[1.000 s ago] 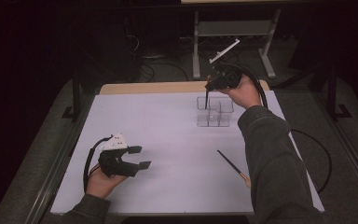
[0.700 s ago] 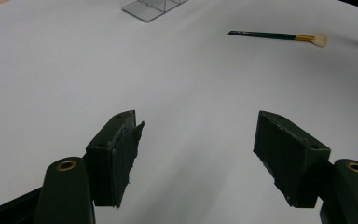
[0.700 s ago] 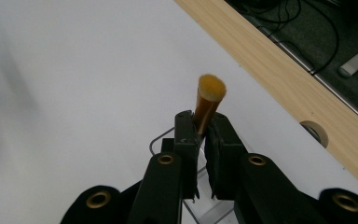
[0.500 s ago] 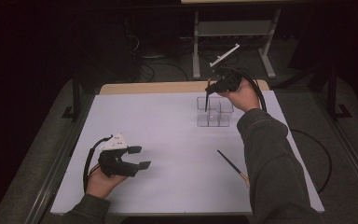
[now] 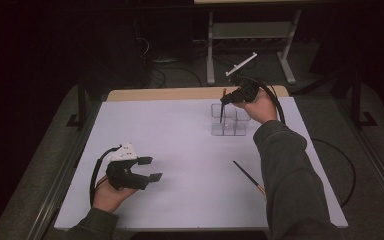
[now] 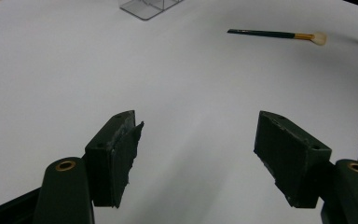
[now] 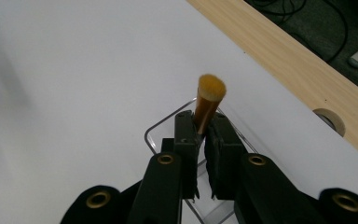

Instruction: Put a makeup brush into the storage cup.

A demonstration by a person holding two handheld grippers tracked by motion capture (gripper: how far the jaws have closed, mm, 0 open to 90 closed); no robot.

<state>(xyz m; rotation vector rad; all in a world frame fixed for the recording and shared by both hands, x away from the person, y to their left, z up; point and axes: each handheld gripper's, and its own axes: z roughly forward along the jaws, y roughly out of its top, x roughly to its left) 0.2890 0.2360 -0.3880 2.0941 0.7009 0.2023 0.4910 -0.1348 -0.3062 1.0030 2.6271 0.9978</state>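
Left hand (image 5: 111, 196) rests low at the near left corner of the white rectangular tabletop (image 5: 180, 150), palm on the surface, holding the left gripper (image 5: 147, 169) level and pointing right across the top. Its jaws stand wide apart with nothing between them; in the left gripper view the black pads (image 6: 121, 154) frame bare white surface.

Right hand (image 5: 256, 106) is raised over the far right part of the tabletop, grey-green sleeve (image 5: 290, 175) running back to the near edge. The right gripper (image 5: 225, 100) tilts down and left; its jaws are clamped tight on a thin dark-handled brush with copper ferrule and orange-tan bristle tip (image 7: 208, 105). In the high view the brush hangs near upright, bristle end up, handle end down inside the clear plastic compartmented holder (image 5: 228, 120), which sits near the far edge, right of centre. Which compartment takes the handle can't be told.

A second dark-handled brush with pale bristles (image 5: 246, 173) lies flat near the right edge, toward the near side, partly behind the sleeve, well apart from the holder.

Tabletop has a light wood strip (image 5: 180, 93) along the far edge. Dark room behind, grey metal stand (image 5: 250, 35) and black cables on the floor.

Versus one second ago: left hand and gripper unchanged; right gripper with the brush sits slightly lower over the holder, grip the same. Loose brush and holder unmoved.
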